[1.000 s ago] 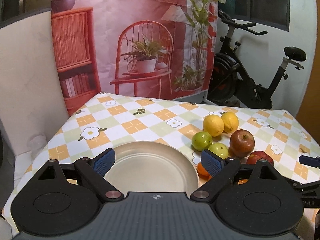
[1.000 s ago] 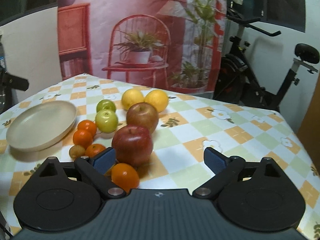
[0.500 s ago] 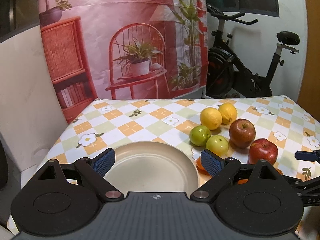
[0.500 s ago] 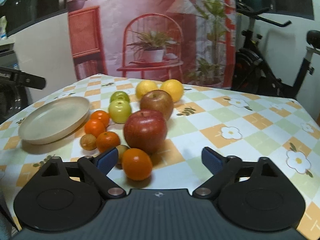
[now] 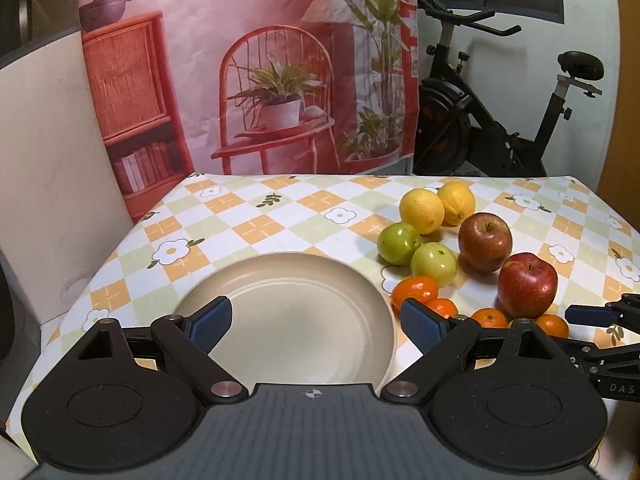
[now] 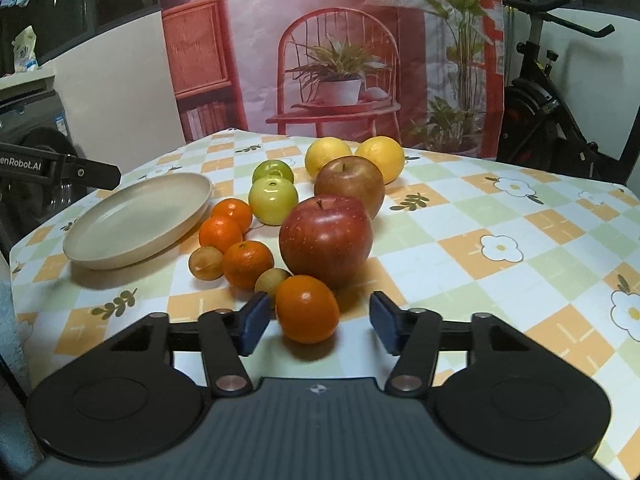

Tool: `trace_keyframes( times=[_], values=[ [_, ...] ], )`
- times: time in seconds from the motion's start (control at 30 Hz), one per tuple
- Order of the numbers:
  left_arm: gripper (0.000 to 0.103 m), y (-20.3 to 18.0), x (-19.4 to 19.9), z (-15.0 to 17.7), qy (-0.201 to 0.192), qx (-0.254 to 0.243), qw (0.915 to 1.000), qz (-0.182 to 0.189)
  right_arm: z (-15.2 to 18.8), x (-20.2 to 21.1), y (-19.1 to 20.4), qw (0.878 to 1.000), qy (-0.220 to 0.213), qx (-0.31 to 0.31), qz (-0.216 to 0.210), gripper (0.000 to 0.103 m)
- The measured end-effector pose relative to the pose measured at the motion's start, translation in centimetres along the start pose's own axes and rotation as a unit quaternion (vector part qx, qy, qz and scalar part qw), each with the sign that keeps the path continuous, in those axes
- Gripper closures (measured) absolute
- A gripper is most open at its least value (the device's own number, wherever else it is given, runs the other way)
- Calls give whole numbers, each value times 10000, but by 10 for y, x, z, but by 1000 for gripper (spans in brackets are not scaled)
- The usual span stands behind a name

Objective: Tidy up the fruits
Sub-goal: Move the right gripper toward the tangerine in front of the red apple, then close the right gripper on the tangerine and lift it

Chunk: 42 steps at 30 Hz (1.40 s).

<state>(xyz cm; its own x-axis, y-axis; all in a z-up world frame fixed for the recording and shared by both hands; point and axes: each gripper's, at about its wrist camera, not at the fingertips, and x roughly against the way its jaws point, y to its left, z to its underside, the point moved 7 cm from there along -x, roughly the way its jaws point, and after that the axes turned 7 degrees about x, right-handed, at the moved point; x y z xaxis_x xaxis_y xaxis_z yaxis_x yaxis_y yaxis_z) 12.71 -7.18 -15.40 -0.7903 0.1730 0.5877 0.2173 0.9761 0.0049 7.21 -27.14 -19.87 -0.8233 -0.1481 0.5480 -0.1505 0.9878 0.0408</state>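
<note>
Round beige plate (image 6: 138, 220) bare; all fruit beside it on bench. Your right hand-held gripper (image 6: 316, 322) has just been closing around small orange mandarin (image 6: 307, 309), pads not touching; left hand-held gripper (image 5: 316, 322) spread over plate.

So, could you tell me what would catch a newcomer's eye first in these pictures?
Probably the big red apple at the middle of the fruit cluster on the checked tablecloth, with the nearest orange in front of it, between the right tongs, which have just been closing but do not yet press it. Left of the fruit lies an empty beige plate, under the open left tongs.
</note>
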Motion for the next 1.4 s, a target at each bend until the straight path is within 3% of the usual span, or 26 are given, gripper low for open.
trace_keyframes(
  times=[0.17,0.4,0.6,1.0,1.4],
  values=[
    [9,1,-2,0,27,22,10000,9,0,1,4,10000,-25,69,-23,49],
    [16,-5,3,2,-81,-96,9998,170,1,-2,6,9998,66,140,-116,62],
    [16,-9,5,4,-206,-123,9990,382,1,-7,8,9996,140,239,-104,62],
    [24,-11,-1,8,-21,125,9971,749,1,-12,6,9994,252,201,-115,62],
    [25,-15,-1,12,82,66,9961,877,1,-7,6,9997,103,214,-50,64]
  ],
)
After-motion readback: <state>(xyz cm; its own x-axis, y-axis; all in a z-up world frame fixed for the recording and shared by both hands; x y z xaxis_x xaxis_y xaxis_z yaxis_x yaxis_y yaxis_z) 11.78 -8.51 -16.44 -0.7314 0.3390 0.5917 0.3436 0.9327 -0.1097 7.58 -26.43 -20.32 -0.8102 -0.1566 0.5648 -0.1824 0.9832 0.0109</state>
